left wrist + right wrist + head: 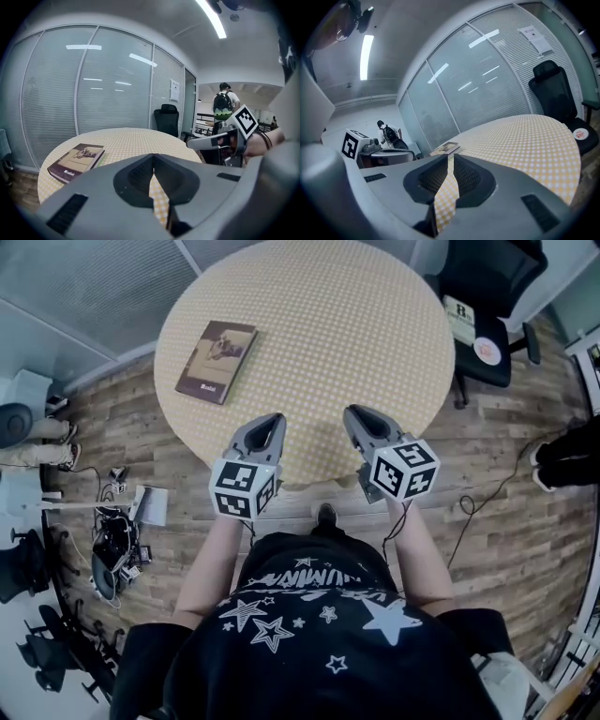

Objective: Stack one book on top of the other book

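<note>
Book (217,361) lies untouched on surface (375,352), nothing stacked yet; my left tongs (272,420) together, right tongs (355,413) slightly apart, empty

The table (356,334) top is unobstructed across its middle and right. The only obstacle on it is a flat book (217,361) near the left rim. An office chair (506,277) stands just beyond the far right rim.

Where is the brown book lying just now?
In the head view the brown book lies flat on the left side of the round table, beyond the left gripper and untouched by it.
</note>
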A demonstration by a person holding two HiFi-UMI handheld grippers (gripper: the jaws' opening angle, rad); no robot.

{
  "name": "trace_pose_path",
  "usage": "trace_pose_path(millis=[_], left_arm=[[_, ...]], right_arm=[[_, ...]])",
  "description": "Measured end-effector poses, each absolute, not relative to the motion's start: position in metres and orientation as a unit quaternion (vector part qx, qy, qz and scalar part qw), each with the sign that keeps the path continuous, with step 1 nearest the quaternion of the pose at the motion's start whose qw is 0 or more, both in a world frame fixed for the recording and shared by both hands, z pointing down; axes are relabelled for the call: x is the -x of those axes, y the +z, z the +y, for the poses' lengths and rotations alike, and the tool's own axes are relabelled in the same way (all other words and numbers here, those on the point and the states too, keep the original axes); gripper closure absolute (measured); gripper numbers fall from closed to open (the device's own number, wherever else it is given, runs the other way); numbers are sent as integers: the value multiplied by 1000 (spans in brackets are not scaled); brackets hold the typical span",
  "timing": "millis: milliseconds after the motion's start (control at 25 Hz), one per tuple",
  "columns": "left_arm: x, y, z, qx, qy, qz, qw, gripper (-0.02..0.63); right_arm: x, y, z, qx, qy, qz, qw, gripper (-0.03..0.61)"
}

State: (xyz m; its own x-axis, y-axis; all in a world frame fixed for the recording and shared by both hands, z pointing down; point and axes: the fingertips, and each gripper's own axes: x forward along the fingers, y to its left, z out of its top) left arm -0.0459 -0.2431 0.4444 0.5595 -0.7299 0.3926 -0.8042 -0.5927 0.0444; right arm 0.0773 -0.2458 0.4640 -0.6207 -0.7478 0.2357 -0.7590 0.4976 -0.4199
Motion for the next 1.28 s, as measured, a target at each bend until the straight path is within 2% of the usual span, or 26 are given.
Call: trace_pose_path(millis=[520,840,1280], left_arm=[[107,439,-194,-865,132,-466,133,604],[147,429,-140,-869,116,-463,133,604],[164,414,-39,-895,92,-421,118,604]], right_arm=[[-16,455,-219,-417,245,-875,31,526],[22,432,-163,-419,223,-880,29,540],[48,428,-49,-446,220,-867,23,546]])
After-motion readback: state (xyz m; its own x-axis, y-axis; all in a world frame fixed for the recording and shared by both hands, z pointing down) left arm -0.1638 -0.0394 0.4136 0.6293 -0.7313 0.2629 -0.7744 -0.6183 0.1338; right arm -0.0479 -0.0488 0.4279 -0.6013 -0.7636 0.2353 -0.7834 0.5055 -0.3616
